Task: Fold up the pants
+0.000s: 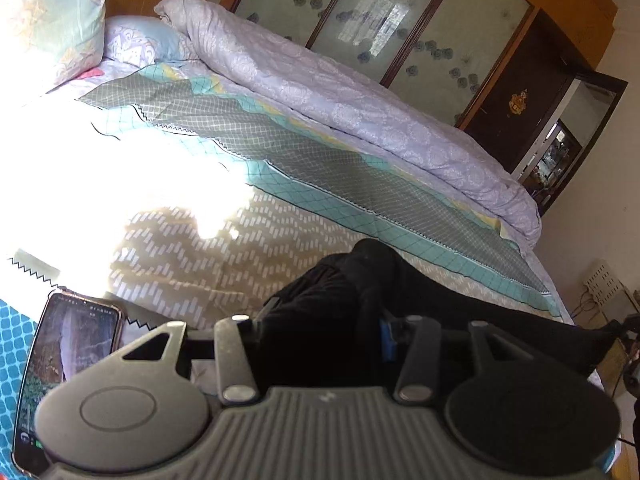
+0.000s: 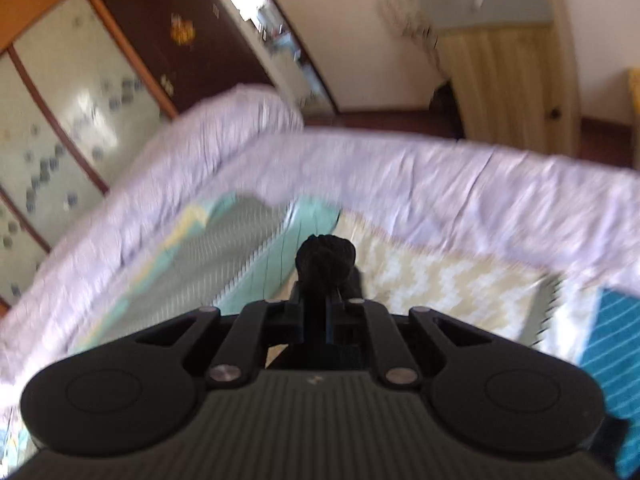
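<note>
The black pants [image 1: 360, 304] are lifted above the bed. In the left wrist view my left gripper [image 1: 320, 332] is shut on a thick bunch of the black cloth, which trails off to the right over the bed edge. In the right wrist view my right gripper [image 2: 320, 316] is shut on a small bunched end of the black pants [image 2: 326, 260], held above the patterned bedspread [image 2: 432, 280]. The fingertips of both grippers are hidden by the cloth. The right view is blurred by motion.
A rolled lilac quilt [image 1: 360, 92] lies along the far side of the bed, next to a wardrobe [image 1: 420, 28] with glass doors. Pillows [image 1: 52, 16] sit at the head. A phone [image 1: 68, 364] lies on the bed at lower left. A cabinet [image 2: 508, 60] stands past the bed's foot.
</note>
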Available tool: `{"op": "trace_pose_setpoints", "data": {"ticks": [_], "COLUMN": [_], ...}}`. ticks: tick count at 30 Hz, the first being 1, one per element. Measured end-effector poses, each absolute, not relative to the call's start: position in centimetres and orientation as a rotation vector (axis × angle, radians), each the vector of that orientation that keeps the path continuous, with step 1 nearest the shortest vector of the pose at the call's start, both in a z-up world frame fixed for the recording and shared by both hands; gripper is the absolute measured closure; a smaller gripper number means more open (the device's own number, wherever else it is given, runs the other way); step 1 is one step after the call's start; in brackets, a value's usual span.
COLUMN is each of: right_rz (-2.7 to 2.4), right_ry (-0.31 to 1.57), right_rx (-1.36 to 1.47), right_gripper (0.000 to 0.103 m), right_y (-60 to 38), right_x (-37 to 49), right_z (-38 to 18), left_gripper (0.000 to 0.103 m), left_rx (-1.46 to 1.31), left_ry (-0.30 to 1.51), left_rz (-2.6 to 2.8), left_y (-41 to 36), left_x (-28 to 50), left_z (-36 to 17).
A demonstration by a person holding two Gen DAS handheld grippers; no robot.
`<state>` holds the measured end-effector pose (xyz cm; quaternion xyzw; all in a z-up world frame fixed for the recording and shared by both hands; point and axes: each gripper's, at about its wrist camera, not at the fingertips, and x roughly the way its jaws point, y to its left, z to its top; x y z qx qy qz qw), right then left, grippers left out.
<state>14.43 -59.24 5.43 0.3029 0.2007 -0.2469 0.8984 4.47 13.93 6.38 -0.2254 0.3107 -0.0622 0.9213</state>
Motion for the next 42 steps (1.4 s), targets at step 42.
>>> {"op": "trace_pose_setpoints", "data": {"ticks": [42], "right_rz": [-0.365], "right_ry": [0.721], "right_rx": [0.45], "right_gripper": [0.085], "right_y": [-51.5], "right_x": [34.0], "right_z": [-7.7], "left_gripper": [0.05], "left_rx": [-0.493], "left_ry": [0.714], "left_rz": [0.217], "left_y": [15.7], "left_x": [14.1], "left_z": [-0.8]}}
